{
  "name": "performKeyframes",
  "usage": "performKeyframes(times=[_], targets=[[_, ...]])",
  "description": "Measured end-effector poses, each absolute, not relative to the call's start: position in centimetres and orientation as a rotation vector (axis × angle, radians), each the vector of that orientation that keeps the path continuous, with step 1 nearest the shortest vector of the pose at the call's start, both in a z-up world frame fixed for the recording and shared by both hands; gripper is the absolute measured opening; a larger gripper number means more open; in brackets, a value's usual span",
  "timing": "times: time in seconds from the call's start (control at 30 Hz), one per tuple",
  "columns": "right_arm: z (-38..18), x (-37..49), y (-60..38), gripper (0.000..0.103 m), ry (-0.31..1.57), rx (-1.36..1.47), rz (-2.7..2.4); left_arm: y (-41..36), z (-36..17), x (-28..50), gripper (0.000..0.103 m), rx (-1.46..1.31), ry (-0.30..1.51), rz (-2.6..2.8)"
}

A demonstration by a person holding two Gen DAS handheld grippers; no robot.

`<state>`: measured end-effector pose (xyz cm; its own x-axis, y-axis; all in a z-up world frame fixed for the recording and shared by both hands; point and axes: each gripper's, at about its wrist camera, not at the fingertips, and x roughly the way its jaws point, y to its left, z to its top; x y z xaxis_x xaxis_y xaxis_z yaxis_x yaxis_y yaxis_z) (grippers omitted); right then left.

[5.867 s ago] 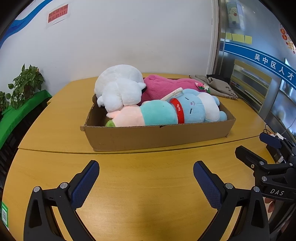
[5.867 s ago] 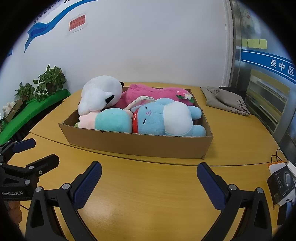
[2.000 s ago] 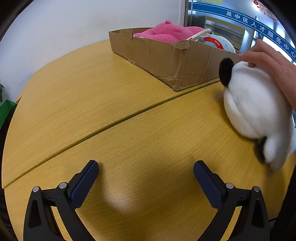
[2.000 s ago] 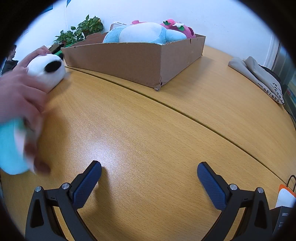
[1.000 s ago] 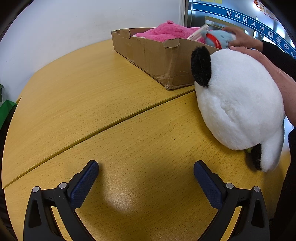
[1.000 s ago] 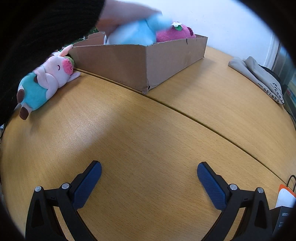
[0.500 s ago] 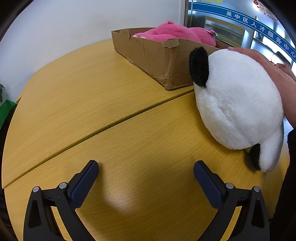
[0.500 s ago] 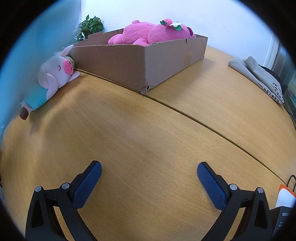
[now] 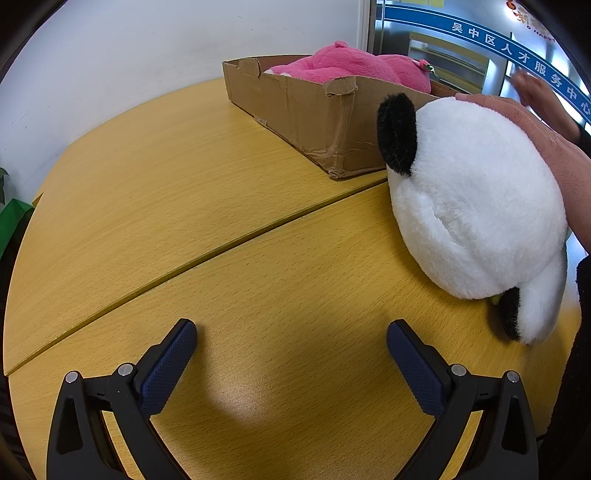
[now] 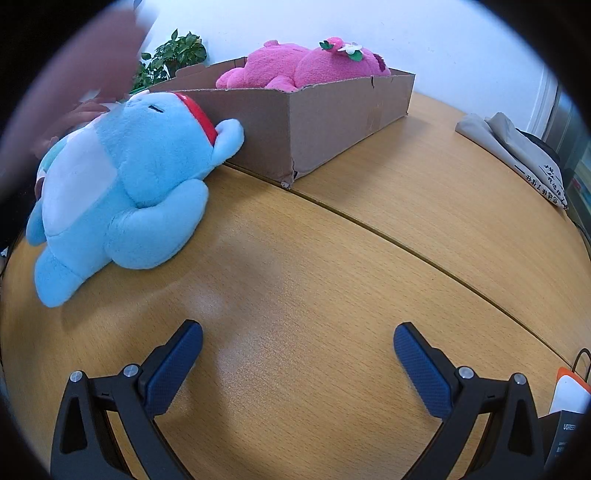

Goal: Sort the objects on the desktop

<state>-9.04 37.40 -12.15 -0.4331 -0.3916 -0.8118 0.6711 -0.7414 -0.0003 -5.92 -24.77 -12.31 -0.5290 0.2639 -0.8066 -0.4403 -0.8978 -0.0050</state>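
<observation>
Sorting hasn't really begun: left gripper (image 9: 291,347) & right gripper (image 10: 297,349) both spread wide, holding nothing, over bare table (image 9: 184,184). Panda toy (image 9: 472,206) w/ a hand (image 9: 524,125) on it and blue toy (image 10: 122,192) lie beside box (image 10: 332,118); pink toy (image 10: 303,66) inside. 2 toys left to sort, I'd say

White Chinese characters run along a blue band (image 9: 517,48) on the glass wall in the left wrist view; "吴中区人才服务中心" can be read, the last character cut by the frame edge. A round red sticker (image 9: 532,20) above it shows "HAPPY" only in part. In the right wrist view, a dark box (image 10: 569,435) at the table's edge carries "UGREEN", cut off after the first letters. Black characters on the folded grey cloth bag (image 10: 539,166) are too distorted to read.
</observation>
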Motion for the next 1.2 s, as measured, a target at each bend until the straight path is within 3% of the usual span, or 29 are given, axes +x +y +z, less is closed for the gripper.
performKeyframes(times=[1.2], targets=[[-12.1,-8.9,37.2,0.103,0.43,1.122,-2.182,-24.8,-12.8,-7.4,0.103,-1.232,0.279,2.424]])
